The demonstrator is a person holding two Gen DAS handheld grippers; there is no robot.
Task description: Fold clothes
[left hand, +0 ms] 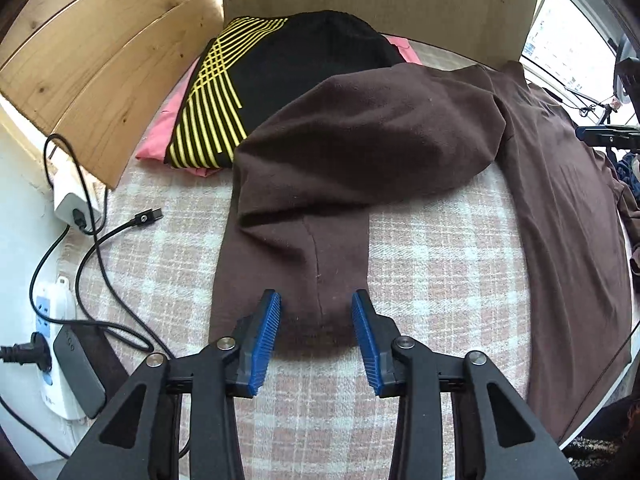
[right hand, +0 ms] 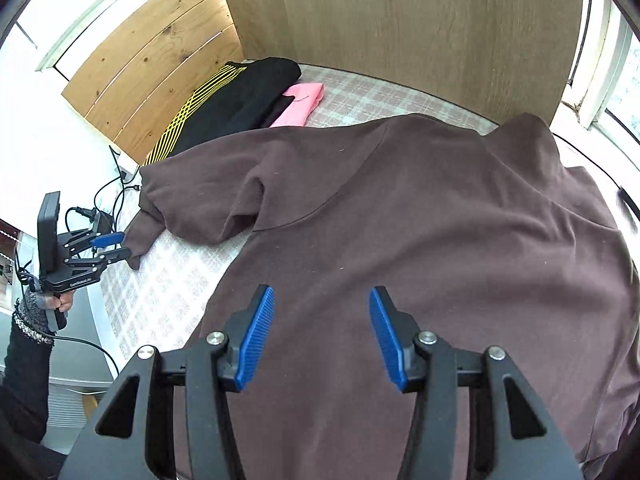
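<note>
A brown long-sleeved sweater [right hand: 420,220] lies spread over the checked bedcover [left hand: 440,260]. One sleeve [left hand: 304,248] runs toward me in the left wrist view. Its cuff [left hand: 316,332] lies flat between the blue pads of my left gripper [left hand: 317,298], which is open and not pinching it. In the right wrist view the same left gripper [right hand: 116,246] sits at the cuff [right hand: 135,250], held by a person's hand [right hand: 60,300]. My right gripper [right hand: 322,292] hovers open over the sweater's body, nothing between its pads.
A folded black sweater with yellow stripes [left hand: 280,80] lies on a pink garment [left hand: 156,140] at the head of the bed. Behind stand a pine headboard [left hand: 100,60] and a wooden panel [left hand: 380,0]. A power strip [left hand: 52,340], charger [left hand: 72,204] and cables [left hand: 120,228] lie at the left bed edge.
</note>
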